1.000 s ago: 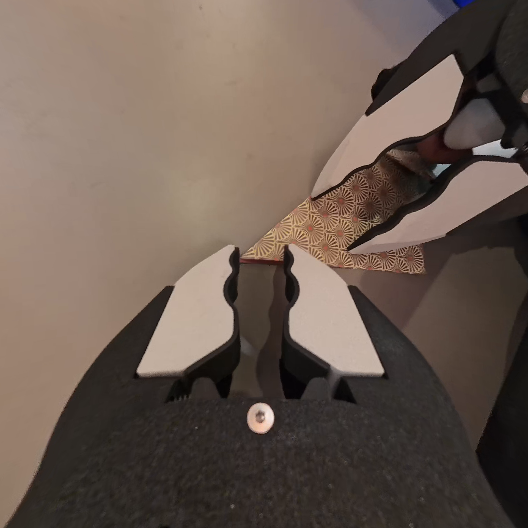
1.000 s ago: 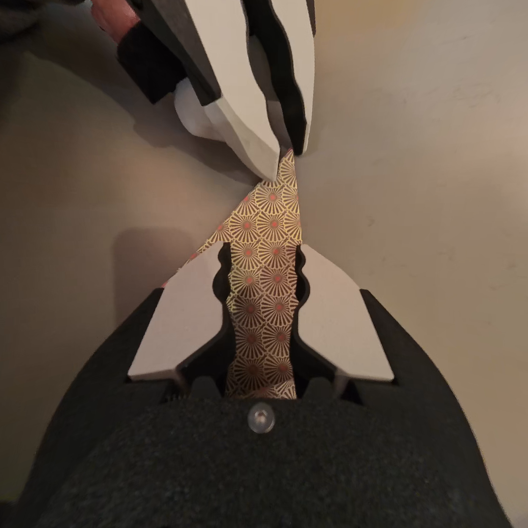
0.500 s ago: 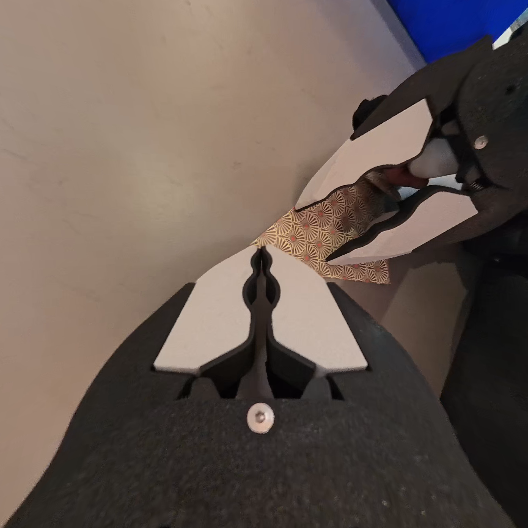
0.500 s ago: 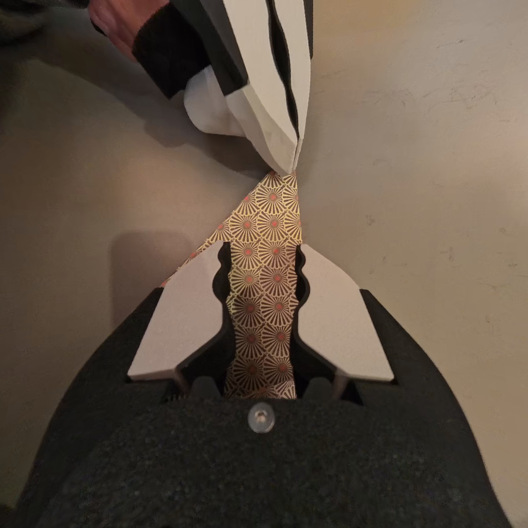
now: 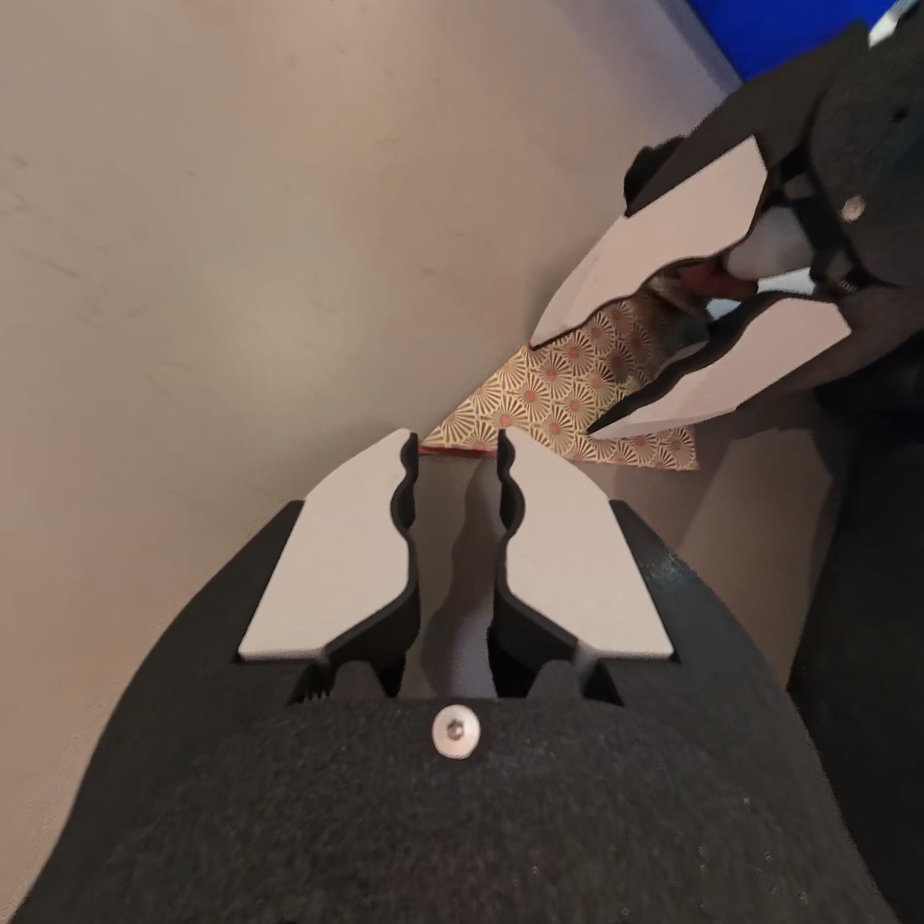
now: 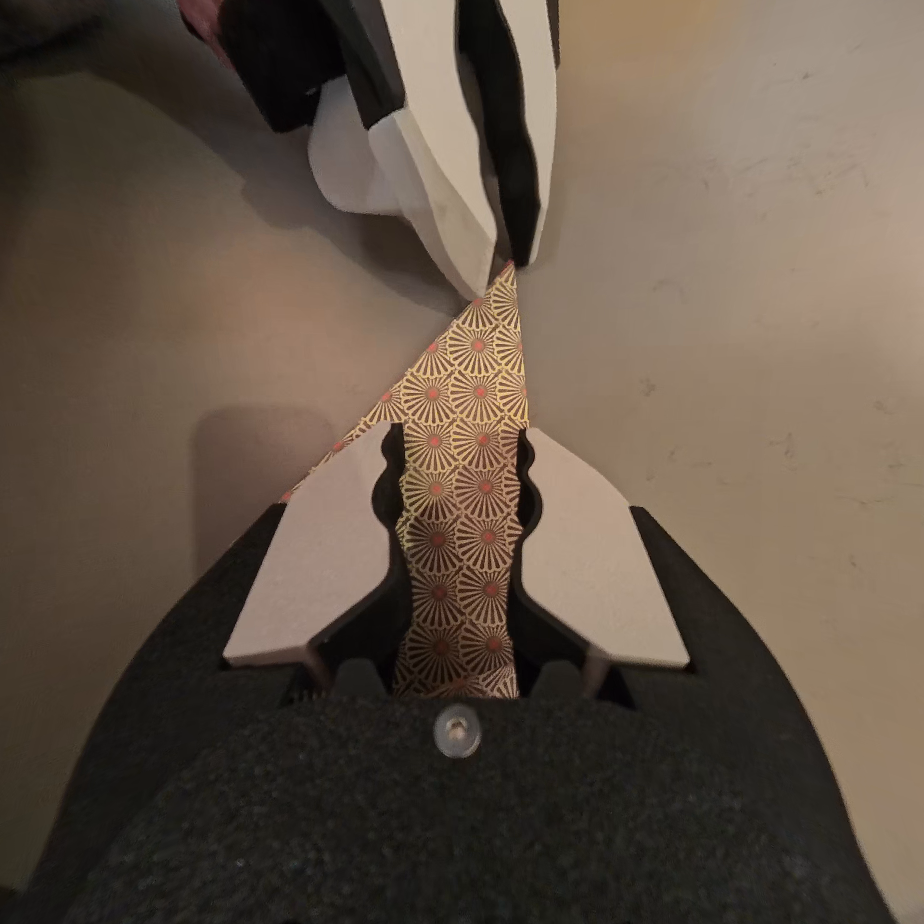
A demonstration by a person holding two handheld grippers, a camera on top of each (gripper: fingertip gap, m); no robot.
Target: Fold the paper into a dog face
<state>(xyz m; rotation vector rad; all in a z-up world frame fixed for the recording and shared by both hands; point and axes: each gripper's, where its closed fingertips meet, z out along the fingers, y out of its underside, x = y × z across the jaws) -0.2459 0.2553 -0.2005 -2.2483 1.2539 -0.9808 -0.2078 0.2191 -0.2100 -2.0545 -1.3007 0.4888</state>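
Observation:
The paper (image 6: 475, 370) is a folded triangle with a gold flower pattern and red dots, lying flat on the beige table (image 6: 725, 300). My right gripper (image 6: 460, 425) is open, its two fingers standing over the paper's wide part with the paper showing between them. My left gripper (image 5: 455, 440) is open at the paper's pointed corner. A red edge of the paper (image 5: 550, 400) shows just ahead of its tips. In the right wrist view the left gripper (image 6: 502, 272) comes down from the top onto that corner. The right gripper (image 5: 562, 387) also shows in the left wrist view.
Bare beige table (image 5: 250, 250) lies to the left and beyond the paper. A blue surface (image 5: 800, 30) sits past the table's far right edge. A person's hand (image 6: 200, 25) holds the left gripper at the top left of the right wrist view. My hands' fingertips stand some 6 centimetres from each other.
My left gripper was open a second ago, shut at the paper's corner half a second ago, and is open again now. The right gripper and paper have stayed in place.

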